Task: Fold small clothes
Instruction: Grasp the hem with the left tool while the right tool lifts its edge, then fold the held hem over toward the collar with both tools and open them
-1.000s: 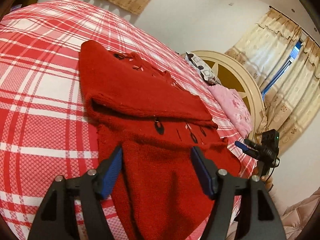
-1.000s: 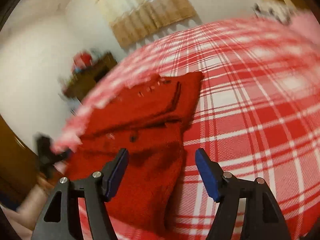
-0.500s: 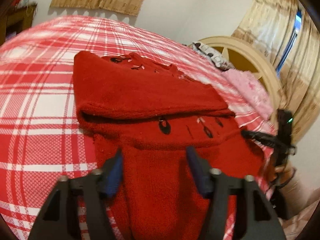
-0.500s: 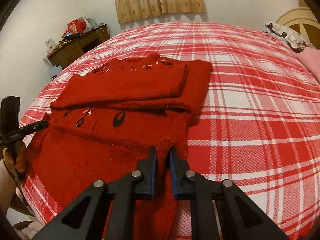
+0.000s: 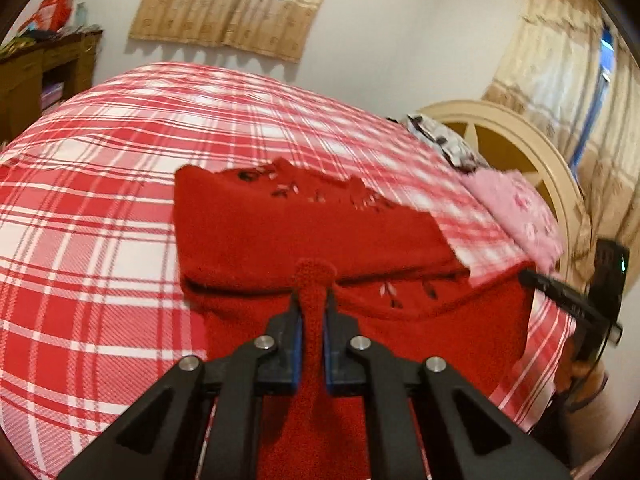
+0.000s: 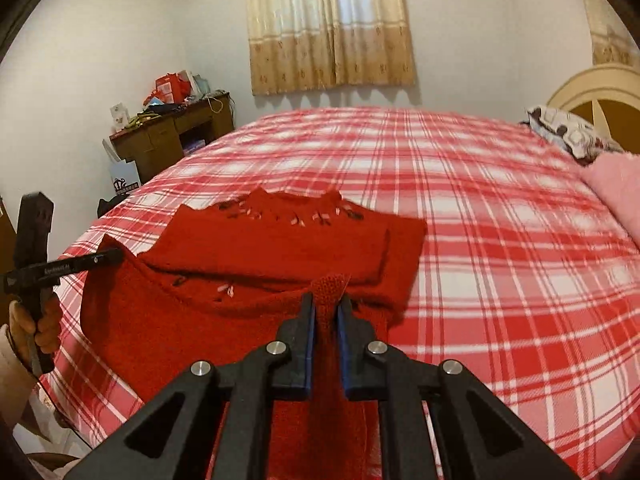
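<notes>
Red fuzzy knit sweater lies partly folded on the near side of the plaid bedsheet. Left gripper and right gripper each pinch a bunched ridge of its near hem, blue pads clamped on the wool.

Red knit sweater with dark and pale embroidery; red-and-white plaid bedspread; beige patterned curtains.

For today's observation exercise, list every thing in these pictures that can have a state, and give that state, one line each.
Left tool: shut on the sweater's hem.
Right tool: shut on the sweater's hem.
Sweater: partly folded, sleeves laid across the chest, near edge pinched up off the bed.
Bed: made, covered by a plaid sheet.
Curtain: drawn shut.
Desk: cluttered on top.
</notes>
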A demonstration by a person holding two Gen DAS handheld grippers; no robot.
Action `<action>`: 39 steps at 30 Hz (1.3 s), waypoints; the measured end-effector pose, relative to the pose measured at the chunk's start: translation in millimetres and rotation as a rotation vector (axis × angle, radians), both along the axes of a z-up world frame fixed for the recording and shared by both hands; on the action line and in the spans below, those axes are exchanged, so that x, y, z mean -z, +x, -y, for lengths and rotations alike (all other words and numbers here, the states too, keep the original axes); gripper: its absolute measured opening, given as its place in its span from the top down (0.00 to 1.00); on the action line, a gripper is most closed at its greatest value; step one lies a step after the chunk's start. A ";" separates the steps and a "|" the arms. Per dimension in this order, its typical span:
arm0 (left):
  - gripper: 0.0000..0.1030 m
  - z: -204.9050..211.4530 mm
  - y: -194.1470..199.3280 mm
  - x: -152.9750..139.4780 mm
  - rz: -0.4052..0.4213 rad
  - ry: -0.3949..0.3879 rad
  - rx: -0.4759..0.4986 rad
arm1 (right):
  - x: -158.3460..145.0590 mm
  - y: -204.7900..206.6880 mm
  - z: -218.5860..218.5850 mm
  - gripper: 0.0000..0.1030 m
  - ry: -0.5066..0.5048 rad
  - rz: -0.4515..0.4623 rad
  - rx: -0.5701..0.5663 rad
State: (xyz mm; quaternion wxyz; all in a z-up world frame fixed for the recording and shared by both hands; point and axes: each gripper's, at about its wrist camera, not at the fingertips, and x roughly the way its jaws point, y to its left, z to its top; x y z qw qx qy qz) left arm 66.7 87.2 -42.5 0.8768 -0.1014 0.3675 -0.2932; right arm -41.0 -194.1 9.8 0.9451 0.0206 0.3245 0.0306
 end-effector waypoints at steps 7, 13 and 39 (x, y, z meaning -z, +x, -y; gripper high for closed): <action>0.92 4.9 11.2 -11.4 -0.001 0.015 -0.054 | -13.3 10.6 8.4 0.91 0.011 0.027 0.032; 0.93 0.1 32.0 -23.6 -0.006 -0.013 -0.111 | -29.1 36.1 10.7 0.91 -0.014 0.064 0.041; 0.93 27.5 194.2 -1.4 -0.058 0.046 -0.303 | 28.6 239.7 32.2 0.92 -0.092 -0.016 0.182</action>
